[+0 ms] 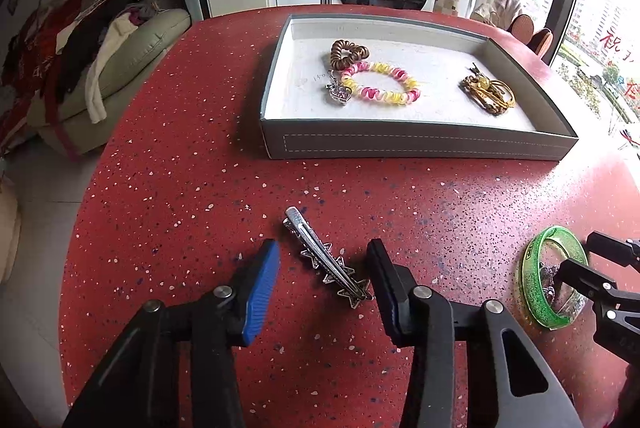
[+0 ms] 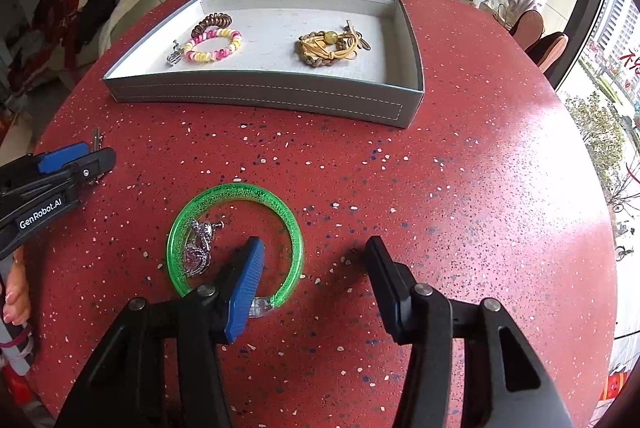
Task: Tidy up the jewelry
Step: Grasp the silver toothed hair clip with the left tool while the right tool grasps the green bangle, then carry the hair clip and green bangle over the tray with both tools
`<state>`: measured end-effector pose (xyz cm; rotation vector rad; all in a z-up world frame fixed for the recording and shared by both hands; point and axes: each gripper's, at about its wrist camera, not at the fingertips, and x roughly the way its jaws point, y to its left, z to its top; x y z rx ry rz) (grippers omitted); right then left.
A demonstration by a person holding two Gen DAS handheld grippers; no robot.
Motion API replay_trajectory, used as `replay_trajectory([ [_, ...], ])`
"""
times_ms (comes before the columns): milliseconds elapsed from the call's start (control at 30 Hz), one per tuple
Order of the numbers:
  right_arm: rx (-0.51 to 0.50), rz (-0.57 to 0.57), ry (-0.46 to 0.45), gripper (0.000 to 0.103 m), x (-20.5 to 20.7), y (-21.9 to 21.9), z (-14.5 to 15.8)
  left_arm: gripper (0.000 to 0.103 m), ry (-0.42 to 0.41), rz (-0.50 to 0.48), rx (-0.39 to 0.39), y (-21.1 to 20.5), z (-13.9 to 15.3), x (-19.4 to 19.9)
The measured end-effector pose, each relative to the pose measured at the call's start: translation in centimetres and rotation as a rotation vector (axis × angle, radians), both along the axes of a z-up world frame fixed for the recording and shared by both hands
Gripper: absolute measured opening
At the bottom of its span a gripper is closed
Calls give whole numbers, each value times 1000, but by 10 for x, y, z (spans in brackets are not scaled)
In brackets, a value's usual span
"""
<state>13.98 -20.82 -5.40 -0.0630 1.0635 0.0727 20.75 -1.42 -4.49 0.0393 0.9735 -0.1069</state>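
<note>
- left wrist view: i am holding my left claw (image 1: 324, 268) wide open around the silver star hair clip (image 1: 326, 260), which is lying on the red table (image 1: 180, 168); nothing gripped yet.
- right wrist view: i am keeping my right claw (image 2: 316, 268) wide open and empty, one finger inside the green bangle (image 2: 236, 240), a small silver trinket (image 2: 198, 248) lying within the ring.
- farther off, the grey tray (image 1: 420, 144) is already holding a pink-yellow coil bracelet (image 1: 380, 82), a brown coil tie (image 1: 348, 53), a silver charm (image 1: 338, 92) and a gold cord bundle (image 1: 490, 92).
- i am judging roughly half sorted: clip, bangle and trinket remaining.
</note>
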Motion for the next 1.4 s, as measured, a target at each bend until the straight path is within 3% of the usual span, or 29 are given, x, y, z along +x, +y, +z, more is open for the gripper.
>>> replay_trajectory([
  [133, 3, 11, 2, 39, 1, 2, 1, 50, 1, -10, -2, 1, 1, 0],
  [233, 4, 28, 3, 25, 0, 5, 2, 37, 1, -17, -8, 3, 2, 0],
  [300, 5, 37, 1, 9, -1, 8, 2, 34, 1, -26, -24, 5, 3, 0],
  [333, 5, 36, -1, 8, -1, 8, 2, 32, -1, -30, -29, 5, 4, -1],
  [1000, 176, -32, -79, 8, -4, -25, 39, 30, -71, -106, -113, 11, 48, -16],
  [1400, 227, -46, -128, 8, 31, -39, 75, 30, -138, -129, -141, 2, 89, 11],
])
